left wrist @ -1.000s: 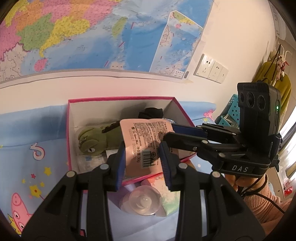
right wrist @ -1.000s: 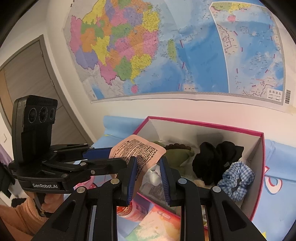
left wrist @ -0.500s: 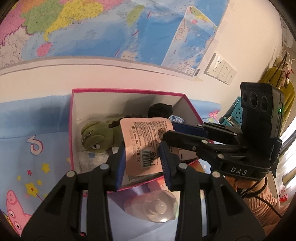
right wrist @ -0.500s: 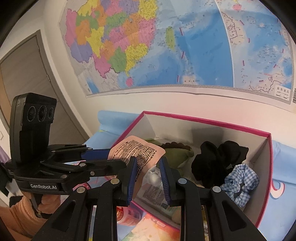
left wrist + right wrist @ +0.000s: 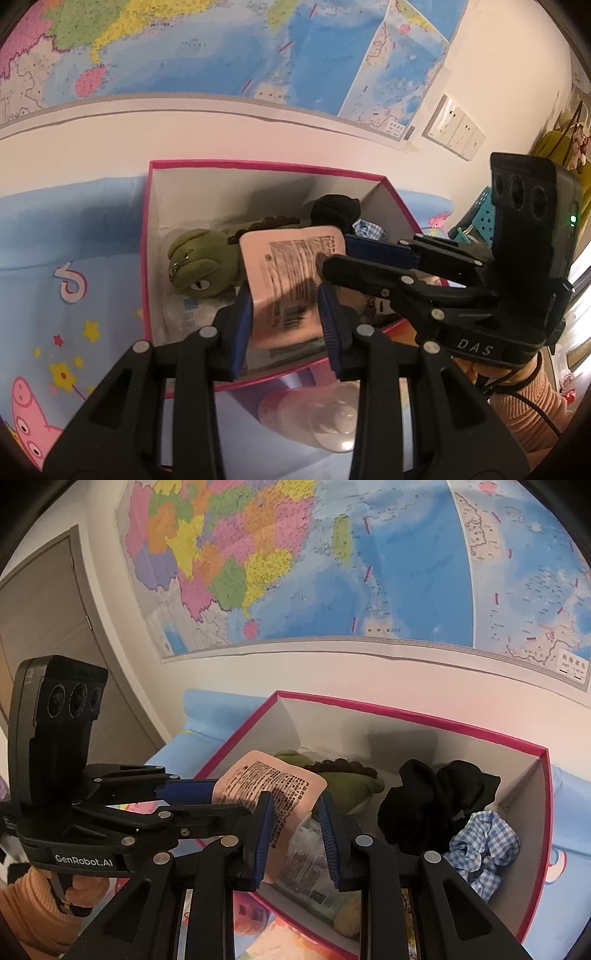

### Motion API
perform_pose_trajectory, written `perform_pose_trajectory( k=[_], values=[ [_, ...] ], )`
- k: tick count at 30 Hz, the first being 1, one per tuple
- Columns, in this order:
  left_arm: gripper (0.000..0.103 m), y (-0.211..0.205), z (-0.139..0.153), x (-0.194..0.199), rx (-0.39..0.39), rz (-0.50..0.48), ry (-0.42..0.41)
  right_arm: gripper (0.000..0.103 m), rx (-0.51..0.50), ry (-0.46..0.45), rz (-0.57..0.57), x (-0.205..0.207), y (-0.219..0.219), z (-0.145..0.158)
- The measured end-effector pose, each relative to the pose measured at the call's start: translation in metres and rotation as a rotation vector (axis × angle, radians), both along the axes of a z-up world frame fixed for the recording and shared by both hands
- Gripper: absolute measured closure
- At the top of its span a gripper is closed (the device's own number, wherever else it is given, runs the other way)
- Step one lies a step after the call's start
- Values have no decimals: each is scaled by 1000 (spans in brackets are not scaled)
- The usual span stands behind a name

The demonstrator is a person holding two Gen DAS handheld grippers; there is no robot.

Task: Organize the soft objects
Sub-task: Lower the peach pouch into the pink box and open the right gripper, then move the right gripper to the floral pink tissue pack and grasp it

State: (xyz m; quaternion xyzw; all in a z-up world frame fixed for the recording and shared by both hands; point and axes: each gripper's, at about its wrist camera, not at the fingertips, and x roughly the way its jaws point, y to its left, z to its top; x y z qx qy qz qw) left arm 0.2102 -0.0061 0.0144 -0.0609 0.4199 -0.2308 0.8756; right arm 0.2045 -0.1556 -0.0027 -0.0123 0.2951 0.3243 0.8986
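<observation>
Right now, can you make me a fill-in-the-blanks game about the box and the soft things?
1. The plush toy lying in the box is coloured ____.
2. The checked scrunchie in the box is blue and ____.
3. On the wall behind the box hangs a big colourful ____.
4. The packet gripped in the left tool is coloured ____.

Missing words: green, white, map, pink.

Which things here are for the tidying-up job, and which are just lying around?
For the job: pink packet held by both grippers, left gripper, right gripper, pink box, green plush toy, black cloth, checked scrunchie.

Lying about: wall map, wall sockets, plastic bottle.
</observation>
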Motion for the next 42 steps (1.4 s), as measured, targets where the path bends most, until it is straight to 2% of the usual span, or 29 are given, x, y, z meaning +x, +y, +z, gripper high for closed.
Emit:
perform_pose_trajectory(
  k=[7,19,22,24,28,32,38,42],
  values=[
    [67,5,-6,4,14,26,15,78,-23,1,3,1,10,-3],
    [67,14,8,-14,44,82,-48,75,13,34,-24,-4,-4,-9],
    [65,18,15,-26,43,106,-69,69,27,33,-25,-12,-10,-10],
    [56,20,18,-36,45,117,-88,68,33,30,-29,-18,-15,-9],
    [55,23,26,-59,69,146,-131,62,54,14,-22,-38,-28,-4],
    [47,27,30,-81,77,160,-157,54,81,4,9,-64,-39,-1],
    [44,28,29,-113,120,156,-179,46,101,-2,76,-108,-50,-7],
    [42,25,20,-130,142,148,-170,45,113,19,113,-135,-58,-19]
  ],
)
